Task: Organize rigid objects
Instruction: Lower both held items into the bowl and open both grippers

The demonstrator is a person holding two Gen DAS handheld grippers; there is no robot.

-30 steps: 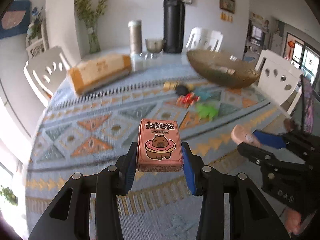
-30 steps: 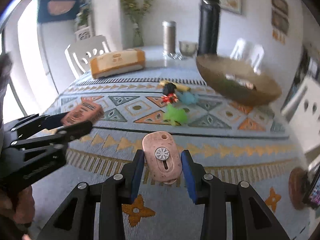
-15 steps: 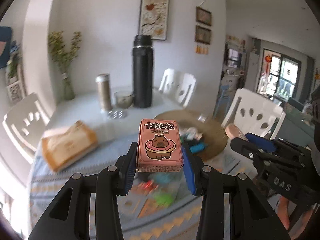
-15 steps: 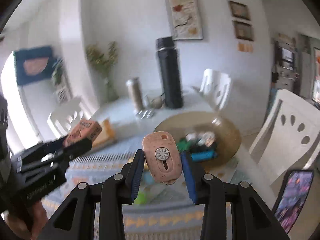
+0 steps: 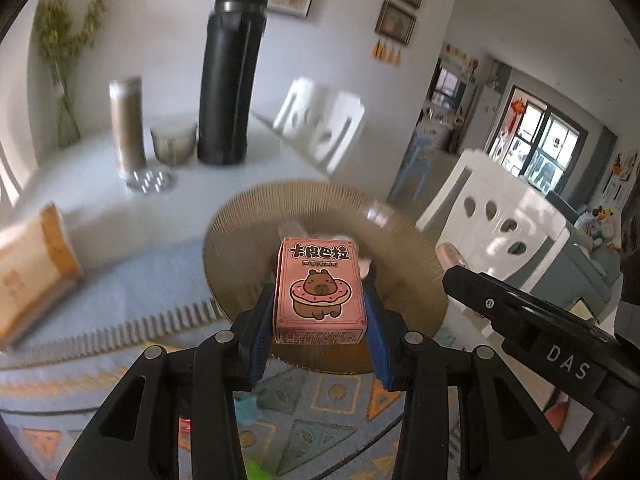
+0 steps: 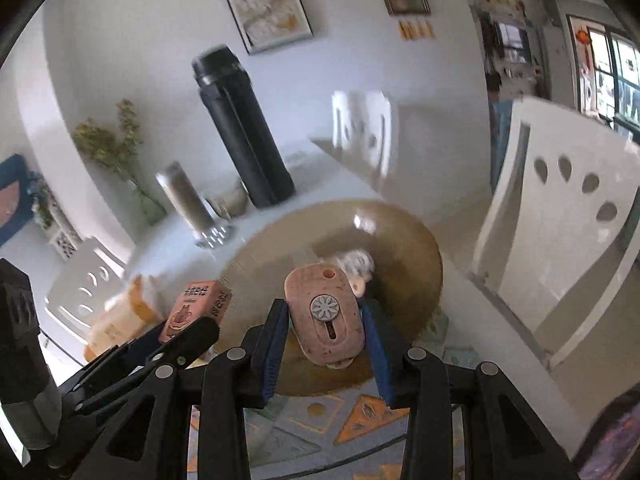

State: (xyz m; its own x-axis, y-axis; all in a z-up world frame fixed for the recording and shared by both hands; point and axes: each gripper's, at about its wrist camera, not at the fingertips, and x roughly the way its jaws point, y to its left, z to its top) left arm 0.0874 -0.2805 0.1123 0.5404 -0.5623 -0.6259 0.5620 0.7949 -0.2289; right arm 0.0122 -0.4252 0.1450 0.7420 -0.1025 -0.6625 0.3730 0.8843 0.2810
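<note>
My left gripper [image 5: 320,308] is shut on a pink card box with a capybara print [image 5: 319,287] and holds it above the near part of a round brown woven bowl [image 5: 240,240]. My right gripper [image 6: 325,316] is shut on a pink oval case with a white flower button [image 6: 324,312], also above that bowl [image 6: 400,240]. Both show from the side in the other's view: the box [image 6: 196,308] and the case tip [image 5: 450,251]. Small items in the bowl are blurred and mostly hidden.
A tall black thermos [image 5: 230,80], a steel tumbler [image 5: 127,120], a glass cup [image 5: 174,144] and a vase of dried flowers [image 5: 64,60] stand behind the bowl. A tan tissue box [image 5: 28,268] lies left. White chairs [image 5: 504,220] ring the table. Small toys lie on the patterned cloth [image 5: 336,396].
Both grippers have lifted off the table front and moved forward and over the bowl, each still holding its object. The view has tilted up.
</note>
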